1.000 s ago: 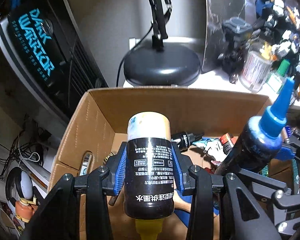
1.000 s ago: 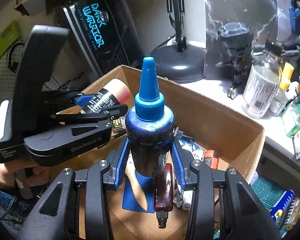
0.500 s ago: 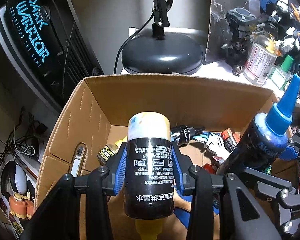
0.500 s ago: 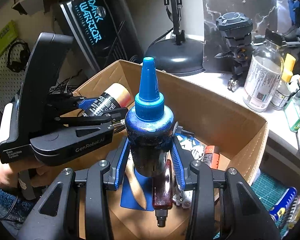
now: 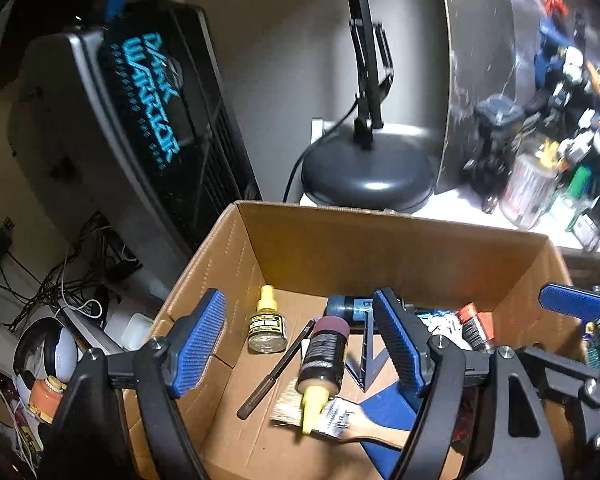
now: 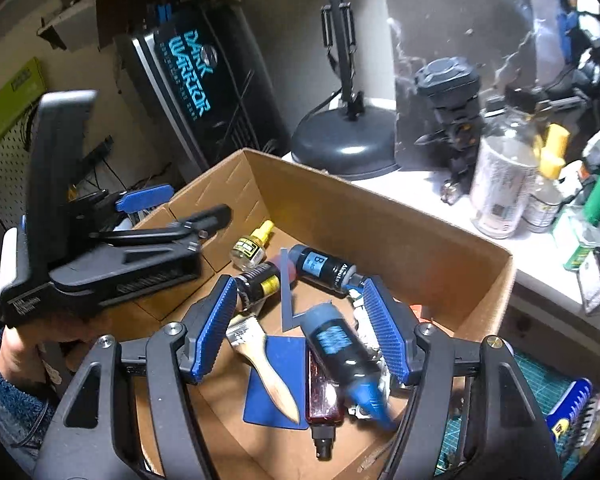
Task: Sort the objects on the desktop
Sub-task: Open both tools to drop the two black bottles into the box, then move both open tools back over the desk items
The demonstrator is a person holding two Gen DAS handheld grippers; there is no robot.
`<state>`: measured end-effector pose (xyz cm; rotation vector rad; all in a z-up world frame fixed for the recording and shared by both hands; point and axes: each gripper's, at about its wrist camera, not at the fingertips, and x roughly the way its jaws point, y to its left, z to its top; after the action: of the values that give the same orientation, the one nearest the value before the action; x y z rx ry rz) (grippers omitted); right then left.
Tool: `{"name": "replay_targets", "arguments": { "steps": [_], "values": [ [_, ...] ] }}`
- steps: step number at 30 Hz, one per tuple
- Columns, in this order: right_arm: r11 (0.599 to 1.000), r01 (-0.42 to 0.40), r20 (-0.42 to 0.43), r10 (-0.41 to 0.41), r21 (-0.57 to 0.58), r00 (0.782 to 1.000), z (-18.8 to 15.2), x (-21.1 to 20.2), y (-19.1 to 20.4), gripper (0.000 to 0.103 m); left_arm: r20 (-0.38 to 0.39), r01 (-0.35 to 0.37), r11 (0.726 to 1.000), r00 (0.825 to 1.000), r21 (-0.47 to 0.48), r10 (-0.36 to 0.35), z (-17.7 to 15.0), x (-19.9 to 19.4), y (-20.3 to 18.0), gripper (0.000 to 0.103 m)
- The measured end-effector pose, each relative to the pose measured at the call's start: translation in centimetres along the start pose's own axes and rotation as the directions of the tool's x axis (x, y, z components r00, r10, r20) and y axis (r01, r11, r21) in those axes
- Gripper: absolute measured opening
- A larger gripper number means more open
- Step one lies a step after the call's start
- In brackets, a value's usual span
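The cardboard box [image 5: 380, 224] [image 6: 380, 216] lies under both grippers. My left gripper [image 5: 300, 344] is open above it with nothing between its blue pads. Below it, a black ink bottle with a yellow nozzle [image 5: 324, 360] [image 6: 260, 284] lies across a paint brush [image 5: 340, 416] on the box floor. My right gripper [image 6: 302, 328] is open too. A dark bottle with a blue nozzle [image 6: 340, 356], blurred, lies tilted in the box under it, over a red vial [image 6: 324, 396]. The left gripper [image 6: 172, 210] shows at the box's left side, held by a hand.
Also in the box are a small yellow-capped glass bottle [image 5: 267, 328], a black pen [image 5: 276, 368], a blue card [image 6: 276, 380] and another black ink bottle [image 6: 324, 266]. Behind stand a lamp base [image 5: 368, 176], a black computer case [image 5: 140, 120] and bottles [image 6: 500, 184] on the white desk.
Both grippers have opened and let go of their bottles. The yellow-nozzled bottle and the blue-nozzled bottle have dropped into the box.
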<state>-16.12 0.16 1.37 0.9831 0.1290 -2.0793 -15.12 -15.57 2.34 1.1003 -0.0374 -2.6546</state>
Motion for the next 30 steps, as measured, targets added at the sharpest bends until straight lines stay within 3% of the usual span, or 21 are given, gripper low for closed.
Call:
{"name": "replay_targets", "arguments": {
  "steps": [19,30],
  "values": [
    [0.999,0.021,0.119,-0.016,-0.038,0.993,-0.5,-7.4,-0.1,0.064,0.11,0.029,1.0,0.993,0.009,-0.03,-1.3,-5.5,-1.0,0.077],
    [0.993,0.046,0.246,-0.019,-0.104,0.969,-0.9,-13.7,2.3,0.064,0.256,0.069,0.997,0.964,0.029,-0.074,-0.7,-11.7,-2.5,0.078]
  ]
}}
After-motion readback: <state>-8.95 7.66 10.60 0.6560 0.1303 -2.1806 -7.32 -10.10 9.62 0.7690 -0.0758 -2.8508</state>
